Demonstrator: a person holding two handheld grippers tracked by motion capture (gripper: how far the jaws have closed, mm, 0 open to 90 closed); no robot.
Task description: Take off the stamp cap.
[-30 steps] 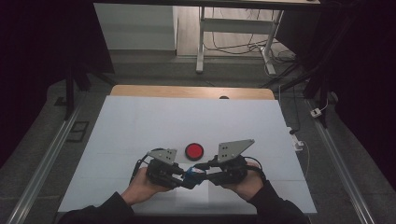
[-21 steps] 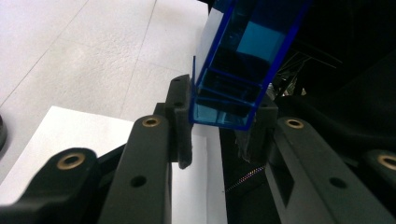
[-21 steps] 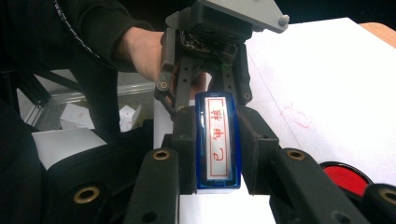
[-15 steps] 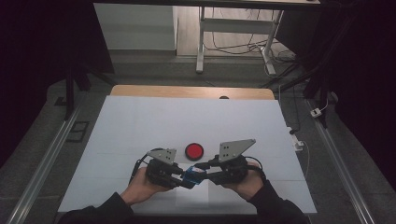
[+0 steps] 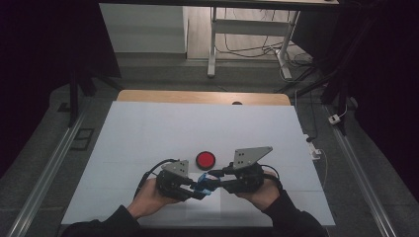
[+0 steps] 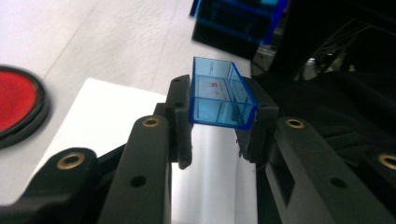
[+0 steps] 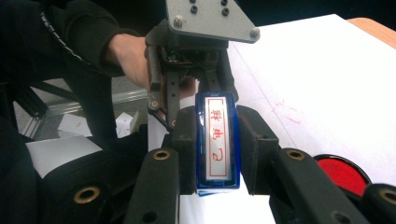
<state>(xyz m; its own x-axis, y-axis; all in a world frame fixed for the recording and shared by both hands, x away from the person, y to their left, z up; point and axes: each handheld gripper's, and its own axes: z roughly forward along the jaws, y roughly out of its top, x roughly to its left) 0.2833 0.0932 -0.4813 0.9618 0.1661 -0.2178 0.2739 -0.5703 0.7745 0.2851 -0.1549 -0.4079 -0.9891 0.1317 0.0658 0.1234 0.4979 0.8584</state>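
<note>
Stamp and its blue cap held between my two grippers, near edge of the table.

I have the stamp (image 7: 217,140) clamped in the right gripper (image 7: 217,149), red-character face up, and the clear blue cap (image 6: 219,95) clamped in the left gripper (image 6: 215,126), low over the white table (image 5: 148,128) at its near middle. The cap's open side shows it empty. To part or join them cleanly, I judge I should keep both axes in line and move straight, without twisting. The red ink pad (image 5: 205,159) sits just beyond, with nothing resting on it.
</note>
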